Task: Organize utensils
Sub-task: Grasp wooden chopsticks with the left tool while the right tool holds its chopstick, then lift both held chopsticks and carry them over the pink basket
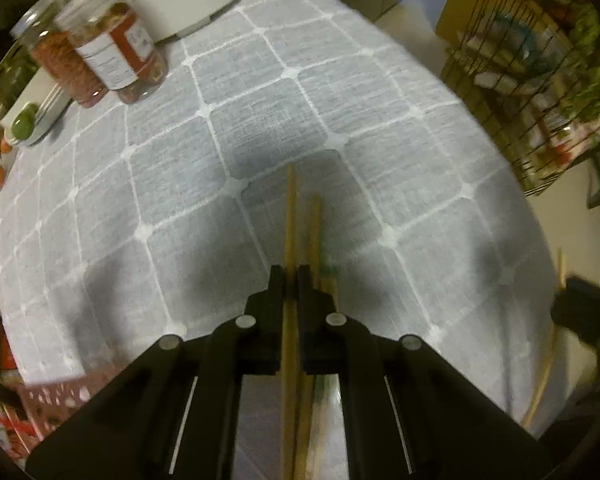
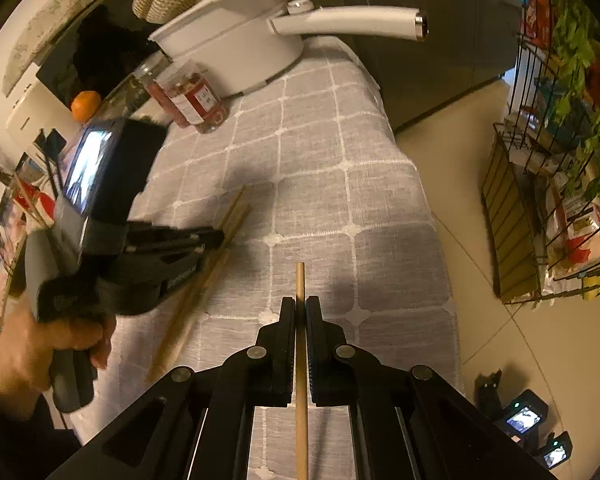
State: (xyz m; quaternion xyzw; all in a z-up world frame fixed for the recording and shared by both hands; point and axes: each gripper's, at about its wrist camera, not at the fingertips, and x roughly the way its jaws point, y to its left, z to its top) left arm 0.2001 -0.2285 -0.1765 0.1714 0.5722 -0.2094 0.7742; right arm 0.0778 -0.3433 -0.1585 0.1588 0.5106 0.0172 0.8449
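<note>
My left gripper (image 1: 291,274) is shut on a wooden chopstick (image 1: 290,216) that points forward over the grey checked tablecloth (image 1: 260,92). A second chopstick (image 1: 315,232) lies just right of the jaws; I cannot tell if it is gripped. My right gripper (image 2: 300,304) is shut on a single wooden chopstick (image 2: 300,280) above the cloth. In the right wrist view the left gripper (image 2: 216,236) shows at left, held by a hand, with its chopsticks (image 2: 204,276) slanting under it. The right gripper's body and its chopstick (image 1: 546,368) show at the left wrist view's right edge.
Two clear jars of red contents (image 1: 112,52) (image 2: 196,100) and a white pot (image 2: 236,52) with a long handle stand at the table's far end. A wire rack of packages (image 2: 560,184) stands on the floor to the right. A pink perforated basket (image 1: 56,396) is at lower left.
</note>
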